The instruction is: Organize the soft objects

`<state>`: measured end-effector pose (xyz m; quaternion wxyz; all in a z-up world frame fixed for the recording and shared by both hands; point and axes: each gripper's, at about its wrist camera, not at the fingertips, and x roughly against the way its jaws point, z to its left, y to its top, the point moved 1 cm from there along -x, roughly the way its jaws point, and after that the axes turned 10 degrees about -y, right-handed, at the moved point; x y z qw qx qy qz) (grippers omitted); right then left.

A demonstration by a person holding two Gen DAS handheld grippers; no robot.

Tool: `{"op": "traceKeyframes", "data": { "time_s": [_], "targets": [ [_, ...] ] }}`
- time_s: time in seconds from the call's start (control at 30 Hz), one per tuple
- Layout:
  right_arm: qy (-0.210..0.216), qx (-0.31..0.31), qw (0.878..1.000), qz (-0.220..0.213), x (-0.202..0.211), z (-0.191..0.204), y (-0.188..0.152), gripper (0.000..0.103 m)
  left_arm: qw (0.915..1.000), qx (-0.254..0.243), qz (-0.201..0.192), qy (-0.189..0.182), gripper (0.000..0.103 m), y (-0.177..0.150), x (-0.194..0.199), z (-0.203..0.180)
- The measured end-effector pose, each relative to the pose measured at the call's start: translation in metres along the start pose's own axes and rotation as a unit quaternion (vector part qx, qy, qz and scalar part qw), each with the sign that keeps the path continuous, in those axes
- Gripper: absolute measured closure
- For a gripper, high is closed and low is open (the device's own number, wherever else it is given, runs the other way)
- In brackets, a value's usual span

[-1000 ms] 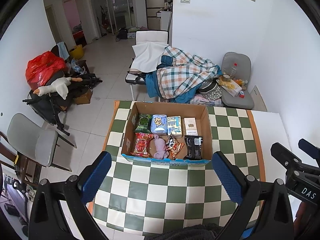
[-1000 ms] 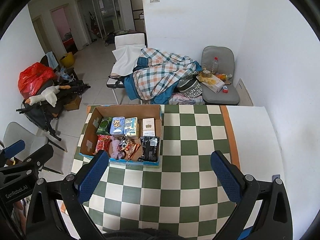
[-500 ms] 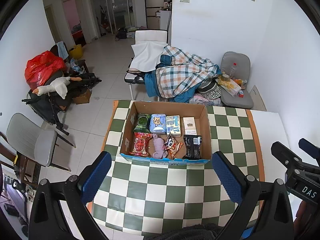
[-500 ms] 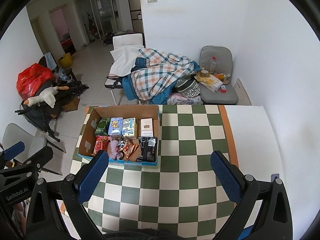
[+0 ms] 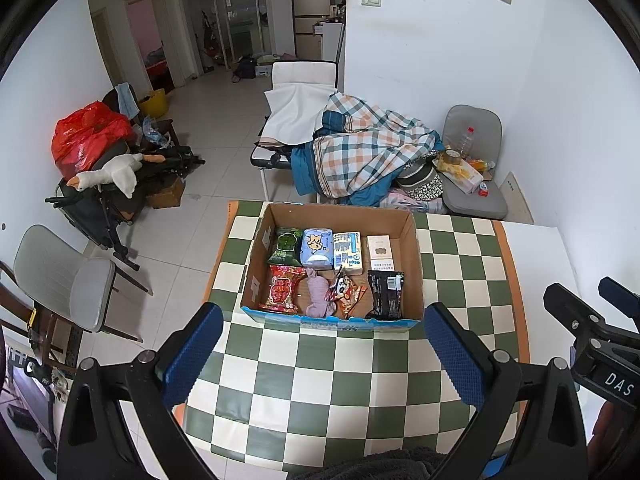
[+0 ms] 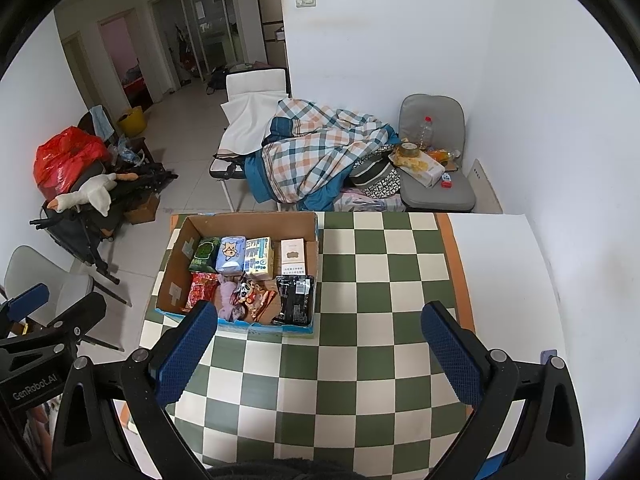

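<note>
A cardboard box (image 5: 416,256) stands on the green-and-white checkered table (image 5: 328,392); it also shows in the right wrist view (image 6: 178,252). Inside lie snack packets, tissue packs and a pink soft cloth (image 5: 318,294), also seen from the right wrist (image 6: 228,300). My left gripper (image 5: 324,350) is open and empty, held above the table in front of the box. My right gripper (image 6: 318,350) is open and empty, to the right of the box. The right gripper's side shows in the left wrist view (image 5: 592,320).
A chair piled with a plaid blanket (image 5: 372,156) stands behind the table. A grey chair with a bottle (image 5: 472,168) is at the back right. A grey chair (image 5: 64,280) and a stroller with a plush goose (image 5: 108,176) stand on the left.
Both grippers have drifted slightly back and up, so the box looks a little smaller. Both remain open and empty.
</note>
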<state>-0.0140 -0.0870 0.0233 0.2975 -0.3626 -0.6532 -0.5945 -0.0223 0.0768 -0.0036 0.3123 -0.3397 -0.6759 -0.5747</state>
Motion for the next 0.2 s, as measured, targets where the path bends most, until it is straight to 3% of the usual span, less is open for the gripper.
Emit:
{"op": "traceKeyframes", "data": {
  "time_s": [0.2],
  "targets": [
    [0.0, -0.001, 1.0, -0.001, 0.0012, 0.0007, 0.0001, 0.0, 1.0, 0.0, -0.002, 0.002, 0.0, 0.0008, 0.0007, -0.0003]
  ]
}}
